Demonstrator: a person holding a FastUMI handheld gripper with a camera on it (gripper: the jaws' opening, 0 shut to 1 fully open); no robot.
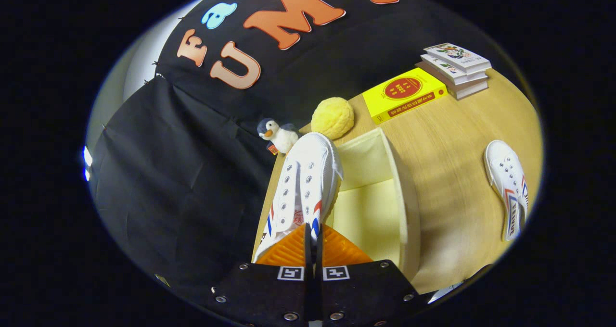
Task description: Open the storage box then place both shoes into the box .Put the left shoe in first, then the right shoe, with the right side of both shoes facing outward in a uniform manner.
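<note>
Two shoes counted | I have the gripper (313, 234) pinching the held shoe (304, 187) at its heel, 12 o'clock, over the open storage box (370, 211) | second shoe (509, 187) on table (447, 139), 3 o'clock | three books (435, 77), 1 o'clock; lettering unreadable

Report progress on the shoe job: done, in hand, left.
Done: the box stands open on the table. In hand: the claw is shut on one shoe, held beside the box's opening, not yet inside. Left: set it in, then fetch the other shoe, lying on the table beyond the box.
</note>
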